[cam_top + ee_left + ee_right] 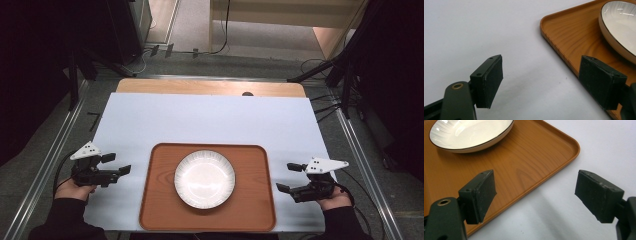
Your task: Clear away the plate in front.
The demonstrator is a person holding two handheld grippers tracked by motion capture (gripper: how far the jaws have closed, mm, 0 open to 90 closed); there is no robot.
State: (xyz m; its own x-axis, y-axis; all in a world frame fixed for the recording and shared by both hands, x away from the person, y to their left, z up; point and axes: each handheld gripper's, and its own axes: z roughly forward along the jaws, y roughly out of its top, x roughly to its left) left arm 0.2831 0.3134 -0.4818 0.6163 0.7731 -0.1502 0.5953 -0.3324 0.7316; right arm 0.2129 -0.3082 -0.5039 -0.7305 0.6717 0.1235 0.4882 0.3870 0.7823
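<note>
Plate point(204, 178) centred on tray point(160, 210). Tray on table point(210, 120), at near edge, midway across. Left tool point(119, 164) just left of tray, over bare table. Right tool point(290, 177) just right of tray. Both tools apart from tray, pointing inward toward it.

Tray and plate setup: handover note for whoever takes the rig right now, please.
Left gripper: open, holding nothing, off the tray's left edge; in the left gripper view its fingers straddle that edge without touching it.
Right gripper: open, holding nothing, off the tray's right edge, near the front right corner.
Tray: wooden, flat on the white table cover, near the front edge.
Plate: white with a dark rim, sits on the middle of the tray, nothing on it.
Done: nothing gripped or lifted yet.
Left: probably close both grippers on the tray's side rims, though that is a guess from how they are lined up.
</note>
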